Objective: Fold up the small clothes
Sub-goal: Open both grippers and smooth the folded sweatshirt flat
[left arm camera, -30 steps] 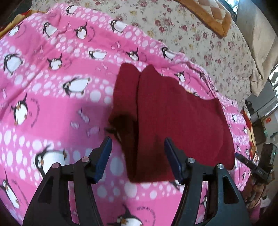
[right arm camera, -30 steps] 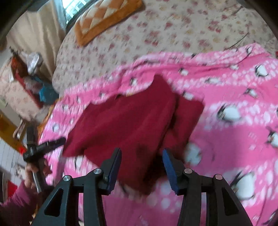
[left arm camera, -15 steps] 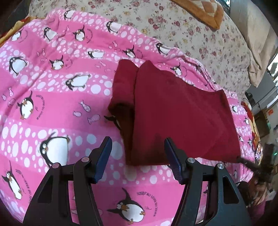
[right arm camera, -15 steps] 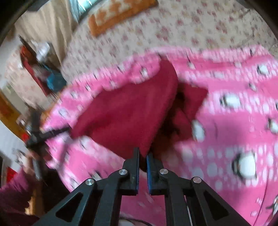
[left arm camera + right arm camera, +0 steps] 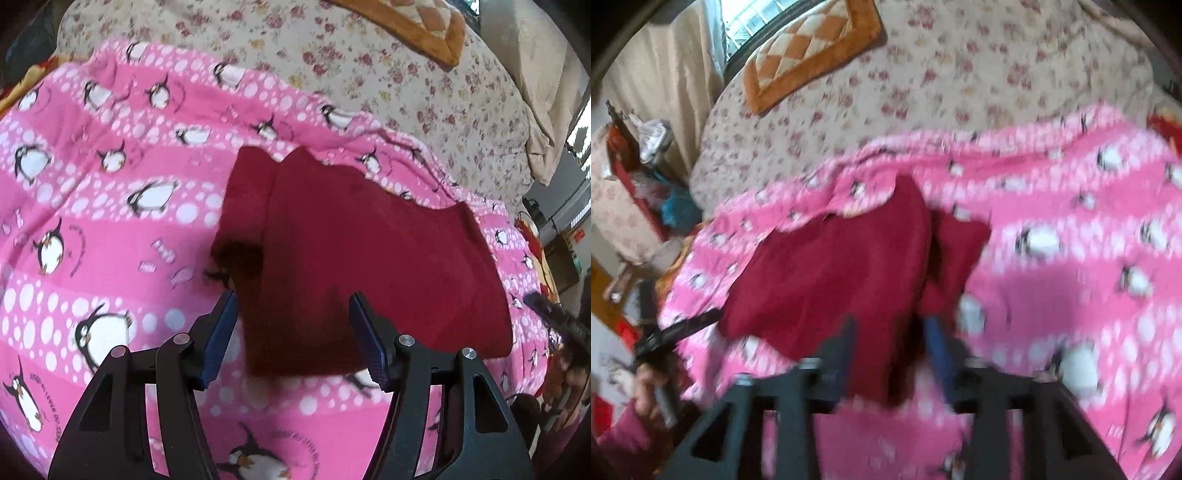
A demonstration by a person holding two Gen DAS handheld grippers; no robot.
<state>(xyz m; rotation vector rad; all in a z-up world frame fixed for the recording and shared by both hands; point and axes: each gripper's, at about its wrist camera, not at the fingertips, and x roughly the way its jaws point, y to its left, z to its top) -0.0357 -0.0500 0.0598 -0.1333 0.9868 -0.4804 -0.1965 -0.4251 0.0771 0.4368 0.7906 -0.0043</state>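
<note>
A dark red garment (image 5: 362, 266) lies folded on a pink penguin blanket (image 5: 110, 236), one part folded over another at its left side. My left gripper (image 5: 293, 332) is open, its fingers either side of the garment's near edge, holding nothing. In the blurred right wrist view the same garment (image 5: 831, 273) lies ahead. My right gripper (image 5: 894, 347) is open, its fingers astride the garment's near corner.
A floral bedspread (image 5: 369, 74) lies beyond the blanket, with an orange checked cushion (image 5: 809, 55) at the back. A shelf with clutter (image 5: 639, 155) stands at the left of the right wrist view. The other gripper shows at the blanket's edge (image 5: 661, 339).
The right gripper was shut half a second ago and is now open. The left gripper stayed open and moved slightly closer to the garment's near edge.
</note>
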